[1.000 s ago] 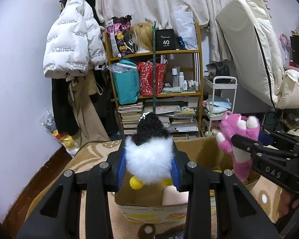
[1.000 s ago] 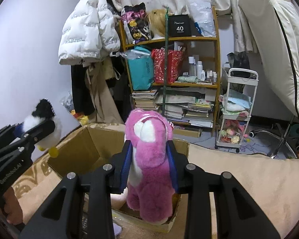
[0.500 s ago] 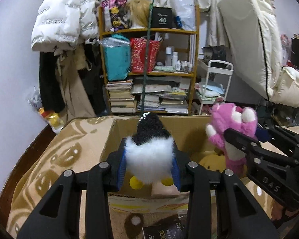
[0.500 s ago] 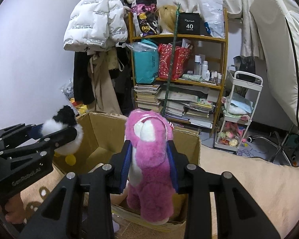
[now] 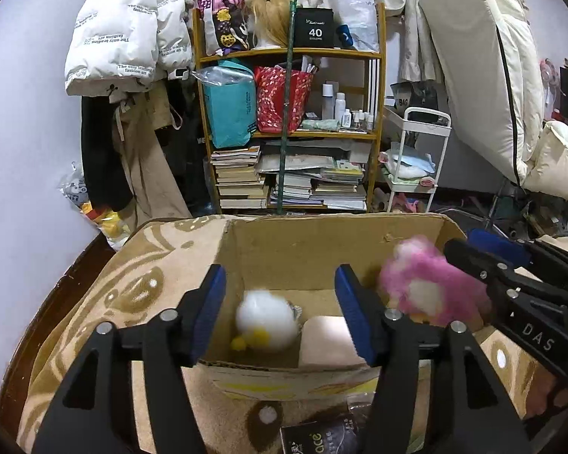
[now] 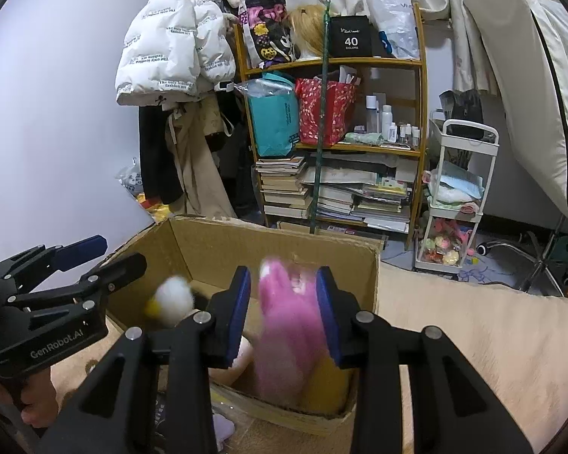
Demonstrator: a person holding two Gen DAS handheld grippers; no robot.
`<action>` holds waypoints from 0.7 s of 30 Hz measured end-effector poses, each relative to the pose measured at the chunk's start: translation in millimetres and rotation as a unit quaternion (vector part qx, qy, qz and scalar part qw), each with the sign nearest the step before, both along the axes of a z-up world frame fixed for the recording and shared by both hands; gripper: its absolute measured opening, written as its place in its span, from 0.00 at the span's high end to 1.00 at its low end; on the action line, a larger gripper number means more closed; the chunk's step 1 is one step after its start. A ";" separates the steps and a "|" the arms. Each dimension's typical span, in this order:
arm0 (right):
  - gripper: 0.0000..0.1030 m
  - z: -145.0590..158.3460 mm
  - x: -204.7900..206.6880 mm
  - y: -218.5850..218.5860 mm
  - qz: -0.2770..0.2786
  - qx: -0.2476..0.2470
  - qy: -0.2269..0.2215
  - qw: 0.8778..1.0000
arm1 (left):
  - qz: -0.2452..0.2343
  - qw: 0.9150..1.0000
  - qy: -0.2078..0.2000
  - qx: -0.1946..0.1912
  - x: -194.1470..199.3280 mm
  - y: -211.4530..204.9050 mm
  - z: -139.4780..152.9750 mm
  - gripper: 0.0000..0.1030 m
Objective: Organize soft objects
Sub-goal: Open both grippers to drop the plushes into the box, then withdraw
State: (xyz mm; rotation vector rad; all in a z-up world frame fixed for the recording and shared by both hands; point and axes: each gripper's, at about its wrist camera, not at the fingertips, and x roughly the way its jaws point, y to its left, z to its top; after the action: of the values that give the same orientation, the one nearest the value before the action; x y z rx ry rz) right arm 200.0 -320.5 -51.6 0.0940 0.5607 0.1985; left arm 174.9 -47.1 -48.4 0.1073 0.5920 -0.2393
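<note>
An open cardboard box sits on a patterned beige blanket. My left gripper is open above the box's near edge; a blurred white plush with yellow feet is falling inside the box below it. My right gripper is open over the box; a blurred pink plush drops between its blue pads. The pink plush and the right gripper show at the right of the left wrist view. The white plush and left gripper show in the right wrist view.
A pale cushion-like toy and a yellow plush lie in the box. A dark packet lies on the blanket in front. A wooden shelf, a white cart and hanging coats stand behind.
Both grippers have opened over the box. The white plush and the pink plush have left the jaws and are dropping into the box, blurred by motion.
</note>
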 end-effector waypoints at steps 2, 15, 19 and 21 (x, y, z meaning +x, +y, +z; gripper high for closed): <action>0.55 2.2 -1.8 0.3 -0.001 -0.001 -0.003 1.000 | 0.005 1.000 0.002 -0.002 -1.2 3.2 1.6 0.37; 0.02 25.9 -30.2 -7.7 -0.028 0.033 -0.026 0.999 | 0.058 0.998 -0.008 -0.006 -27.4 34.0 23.7 0.08; 0.00 34.1 -43.3 -9.5 -0.040 0.040 -0.029 0.998 | 0.070 0.998 -0.003 -0.008 -42.7 42.6 28.9 0.05; 0.00 36.9 -50.1 -9.4 -0.043 0.038 -0.028 0.998 | 0.072 0.997 0.006 -0.017 -50.8 47.1 30.1 0.03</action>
State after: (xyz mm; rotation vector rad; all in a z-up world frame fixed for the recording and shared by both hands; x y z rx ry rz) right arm 149.9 -329.9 -14.7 0.1854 0.4915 0.1393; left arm 124.0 0.0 -18.3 0.0297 0.6037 -0.1113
